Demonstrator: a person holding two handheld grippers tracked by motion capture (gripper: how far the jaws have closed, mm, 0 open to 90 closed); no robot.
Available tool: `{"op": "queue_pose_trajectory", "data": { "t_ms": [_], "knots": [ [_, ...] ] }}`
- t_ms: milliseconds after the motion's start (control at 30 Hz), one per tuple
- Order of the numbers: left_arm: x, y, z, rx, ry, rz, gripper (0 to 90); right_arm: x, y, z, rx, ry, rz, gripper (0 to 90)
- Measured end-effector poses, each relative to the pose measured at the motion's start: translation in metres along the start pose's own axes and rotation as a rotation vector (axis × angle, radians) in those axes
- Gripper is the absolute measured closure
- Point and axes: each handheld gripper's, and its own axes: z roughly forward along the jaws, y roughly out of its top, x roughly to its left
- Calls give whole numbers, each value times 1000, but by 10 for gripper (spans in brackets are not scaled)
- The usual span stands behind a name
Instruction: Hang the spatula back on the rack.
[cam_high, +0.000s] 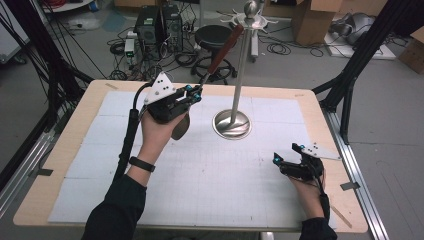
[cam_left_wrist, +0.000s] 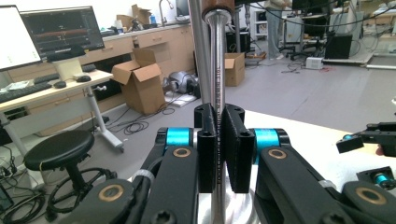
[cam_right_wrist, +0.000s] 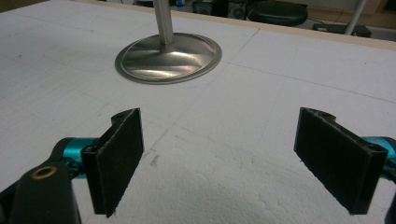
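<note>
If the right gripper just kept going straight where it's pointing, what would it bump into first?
Probably the round base of the metal stand. The right gripper is open, with bare white table cover ahead; the base sits slightly left of its line.

1. High view: fixed overhead, looking forward and down over the whole white foam-covered table.
2. Left gripper view: close along its jaws, facing the room beyond.
3. Right gripper view: low, near the tabletop.
4. All three views share the polished steel stand with round base.
</note>
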Motion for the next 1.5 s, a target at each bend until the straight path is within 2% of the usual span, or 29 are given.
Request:
{"op": "queue_pose_trajectory", "data": {
  "t_ms": [167, 367, 600, 800, 1067, 1500],
  "knots": [
    [2, -1, 5, -6, 20, -5, 843, 0, 0, 0, -2, 2, -1, 152],
    [2, -4, 12, -13, 26, -5, 843, 0, 0, 0, -1, 4, 0, 152],
    [4, -8, 24, -39, 51, -12, 843, 0, 0, 1, 1, 6, -4, 152],
    [4, -11, 37, -27, 72, -1, 843, 1, 0, 1, 6, 11, -4, 153],
    [3, -13, 50, -13, 70, -11, 843, 0, -1, 2, 6, 13, -3, 153],
    [2, -16, 57, 22, 77, -1, 842, 0, -1, 2, 5, 15, -4, 153]
  ]
}}
